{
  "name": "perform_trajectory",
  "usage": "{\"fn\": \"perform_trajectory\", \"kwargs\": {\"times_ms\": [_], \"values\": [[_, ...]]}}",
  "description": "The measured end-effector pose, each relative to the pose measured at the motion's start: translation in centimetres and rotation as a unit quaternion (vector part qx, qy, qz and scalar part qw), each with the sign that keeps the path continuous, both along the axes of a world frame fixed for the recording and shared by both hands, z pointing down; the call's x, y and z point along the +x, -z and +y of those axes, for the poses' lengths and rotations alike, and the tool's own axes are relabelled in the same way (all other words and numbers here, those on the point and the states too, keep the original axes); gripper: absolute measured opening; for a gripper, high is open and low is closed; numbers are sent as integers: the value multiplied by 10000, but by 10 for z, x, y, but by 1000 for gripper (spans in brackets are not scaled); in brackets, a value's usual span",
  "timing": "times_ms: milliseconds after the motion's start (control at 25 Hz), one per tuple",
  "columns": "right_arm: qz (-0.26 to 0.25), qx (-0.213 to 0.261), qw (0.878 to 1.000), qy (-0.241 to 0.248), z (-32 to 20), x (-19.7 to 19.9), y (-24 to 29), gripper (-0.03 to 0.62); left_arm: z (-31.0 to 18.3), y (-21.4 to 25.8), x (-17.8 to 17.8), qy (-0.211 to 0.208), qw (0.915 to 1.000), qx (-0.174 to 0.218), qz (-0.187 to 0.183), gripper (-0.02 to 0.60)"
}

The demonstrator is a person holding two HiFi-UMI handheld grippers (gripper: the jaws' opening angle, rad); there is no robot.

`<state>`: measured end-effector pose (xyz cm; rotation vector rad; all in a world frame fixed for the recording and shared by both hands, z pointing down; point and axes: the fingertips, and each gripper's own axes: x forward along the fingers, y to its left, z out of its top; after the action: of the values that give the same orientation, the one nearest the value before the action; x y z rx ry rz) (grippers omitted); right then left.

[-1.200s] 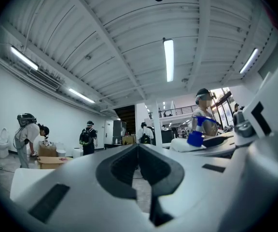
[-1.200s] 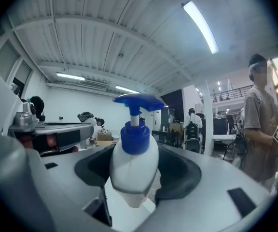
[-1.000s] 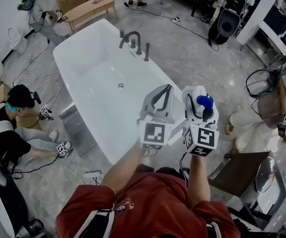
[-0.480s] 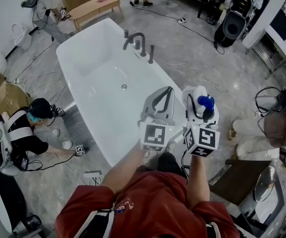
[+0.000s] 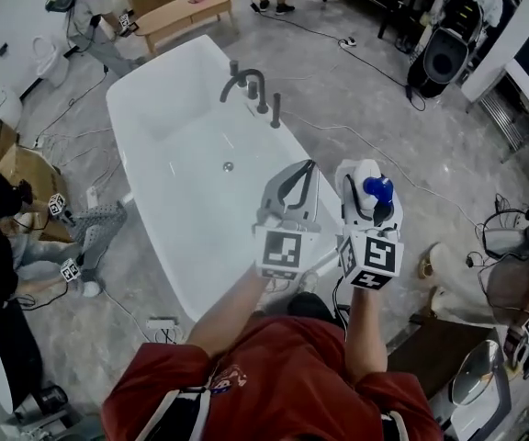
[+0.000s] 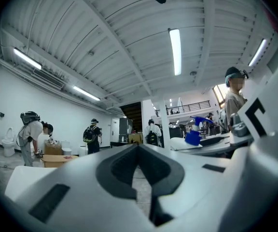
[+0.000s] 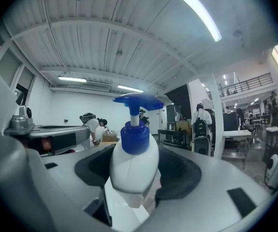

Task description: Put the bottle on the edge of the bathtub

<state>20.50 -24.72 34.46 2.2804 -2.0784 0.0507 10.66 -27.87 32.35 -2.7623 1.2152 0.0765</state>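
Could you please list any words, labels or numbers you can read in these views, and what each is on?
No readable text anywhere.
Bottle: plain white, blue pump, no label showing.
Marker cubes: only black-and-white square patterns, no letters.

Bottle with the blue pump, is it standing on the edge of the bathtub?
No, the bottle is clamped between the jaws of the right gripper, not resting on the bathtub.

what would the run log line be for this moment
right tool: shut on bottle, upright | left tool: shut, empty | bathtub: bottle not yet on edge
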Motion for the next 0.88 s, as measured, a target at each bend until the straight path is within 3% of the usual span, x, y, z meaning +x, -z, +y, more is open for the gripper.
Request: {"fn": "perform_trajectory", "kwargs": {"times_ms": [240, 440, 880], "values": [[-107, -7, 9998, 178, -26, 54, -2, 275, -20, 5, 46, 264, 9996, 106, -46, 15], [-152, -58, 9986, 495, -43, 78, -11, 275, -32, -2, 64, 589, 9982, 96, -90, 15], [-362, -237, 9941, 996, -75, 83, -38, 275, -46, -18, 58, 1132, 9933, 83, -209, 15]]}}
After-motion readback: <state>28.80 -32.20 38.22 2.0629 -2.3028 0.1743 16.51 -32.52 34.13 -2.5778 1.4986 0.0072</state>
